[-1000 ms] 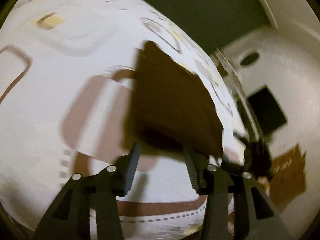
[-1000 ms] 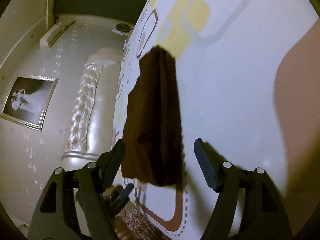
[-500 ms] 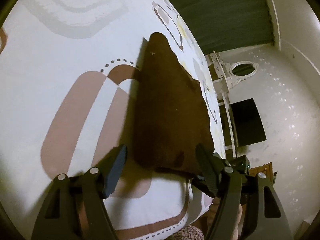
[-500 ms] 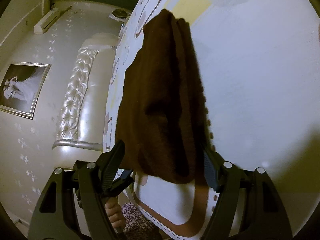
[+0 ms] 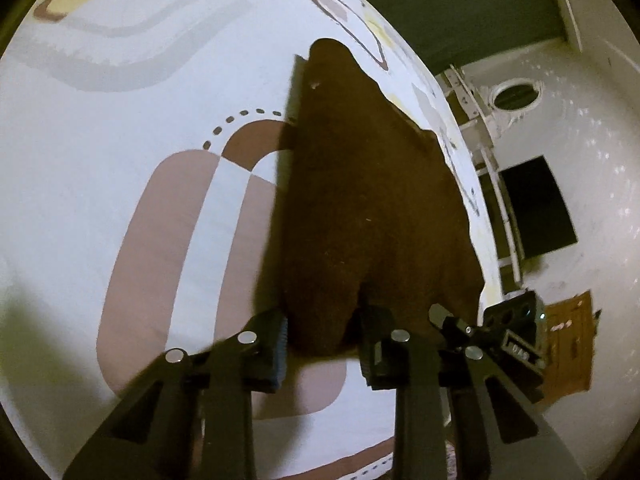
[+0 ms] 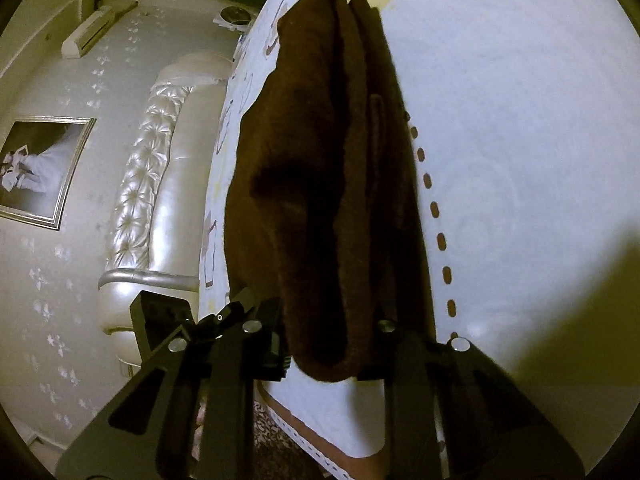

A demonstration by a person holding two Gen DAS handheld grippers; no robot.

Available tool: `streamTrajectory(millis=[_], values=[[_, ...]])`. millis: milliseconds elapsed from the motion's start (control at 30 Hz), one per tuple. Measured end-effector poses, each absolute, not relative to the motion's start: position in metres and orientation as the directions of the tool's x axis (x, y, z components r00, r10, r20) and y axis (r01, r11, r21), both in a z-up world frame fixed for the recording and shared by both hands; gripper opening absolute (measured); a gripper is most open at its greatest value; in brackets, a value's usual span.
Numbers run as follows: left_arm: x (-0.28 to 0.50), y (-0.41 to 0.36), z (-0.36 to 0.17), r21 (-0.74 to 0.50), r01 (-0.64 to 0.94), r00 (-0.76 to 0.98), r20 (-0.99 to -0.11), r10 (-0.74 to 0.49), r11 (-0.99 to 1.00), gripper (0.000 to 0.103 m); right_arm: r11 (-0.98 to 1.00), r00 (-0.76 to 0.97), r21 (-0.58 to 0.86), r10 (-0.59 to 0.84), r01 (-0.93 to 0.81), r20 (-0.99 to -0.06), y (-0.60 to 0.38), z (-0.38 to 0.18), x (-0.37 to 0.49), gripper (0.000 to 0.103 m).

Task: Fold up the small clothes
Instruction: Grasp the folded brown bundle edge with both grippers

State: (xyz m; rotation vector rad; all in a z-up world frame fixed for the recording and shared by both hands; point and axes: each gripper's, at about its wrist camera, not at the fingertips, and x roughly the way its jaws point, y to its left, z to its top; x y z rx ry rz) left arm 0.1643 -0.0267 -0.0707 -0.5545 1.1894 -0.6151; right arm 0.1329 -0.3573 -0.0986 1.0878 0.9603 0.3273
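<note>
A dark brown folded cloth [image 5: 372, 208] lies on a white bedsheet with brown and yellow shapes [image 5: 120, 128]. My left gripper [image 5: 322, 348] has its jaws on either side of the cloth's near edge, with a bunch of fabric between them. In the right wrist view the same cloth [image 6: 328, 184] shows thick lengthwise folds, and my right gripper [image 6: 328, 340] also has its jaws around the near end. The other gripper shows at the edge of each view [image 5: 516, 332].
The bed's edge runs close along the right of the cloth in the left wrist view. A padded white headboard [image 6: 152, 184] and a framed picture [image 6: 36, 168] are on the wall side. A black screen [image 5: 536, 208] and a white rack stand past the bed.
Both grippers have moved forward onto the cloth's near edge. Their jaws have narrowed from wide open to pinching the fabric.
</note>
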Motion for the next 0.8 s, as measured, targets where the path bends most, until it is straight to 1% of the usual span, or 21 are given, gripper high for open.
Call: streamTrajectory(millis=[167, 800], values=[[0.162, -0.0252, -0.0707, -0.673, 0.161, 0.254, -0.678, -0.69, 0.721, 0.028, 0.453, 0.583, 0.868, 0.656, 0.203, -0.479, -0.3595, -0.1021, 0.1284, 0.019], [0.1665, -0.0287, -0.0689, -0.672, 0.181, 0.245, -0.677, -0.694, 0.719, 0.028, 0.453, 0.602, 0.869, 0.643, 0.201, -0.474, -0.3556, -0.0983, 0.1286, 0.019]])
